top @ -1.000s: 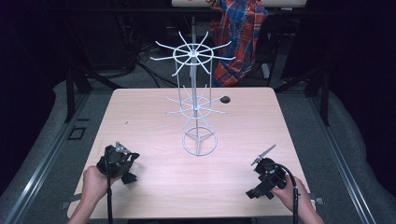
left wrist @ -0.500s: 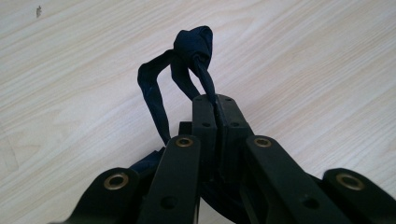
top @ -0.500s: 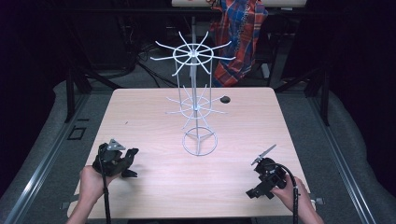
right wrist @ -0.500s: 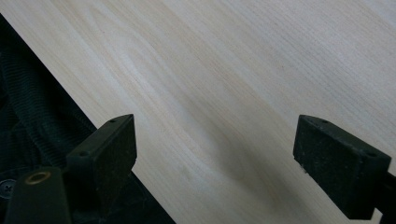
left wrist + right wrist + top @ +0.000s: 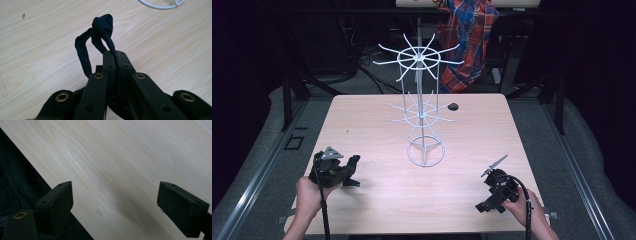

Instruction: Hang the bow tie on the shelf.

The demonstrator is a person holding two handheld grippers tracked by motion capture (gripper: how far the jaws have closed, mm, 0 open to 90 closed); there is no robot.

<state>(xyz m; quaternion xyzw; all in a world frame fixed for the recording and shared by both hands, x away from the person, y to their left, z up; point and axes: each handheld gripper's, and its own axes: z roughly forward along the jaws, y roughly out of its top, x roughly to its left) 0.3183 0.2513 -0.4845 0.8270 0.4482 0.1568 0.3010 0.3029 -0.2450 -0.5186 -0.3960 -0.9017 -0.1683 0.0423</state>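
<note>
The left gripper [image 5: 115,56] clamps a knotted dark-blue fabric loop [image 5: 96,37] (its lower end hidden behind the jaws); the right gripper [image 5: 115,202] gapes wide.

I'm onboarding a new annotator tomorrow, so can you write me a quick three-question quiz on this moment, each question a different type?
1. True or false: the right gripper is shut on a tool.
2. Multiple choice: what do the left gripper fingers hold?
A. a knotted dark fabric strap
B. a white wire hook
C. nothing
3. Fill in: the white wire rack stands on the wooden ____, between the two grippers and farther from the person.

Key
1. False: its fingers stand wide apart over bare wood.
2. A: the fingers are closed on one end of the strap, and its knot sticks out beyond them.
3. table
</note>
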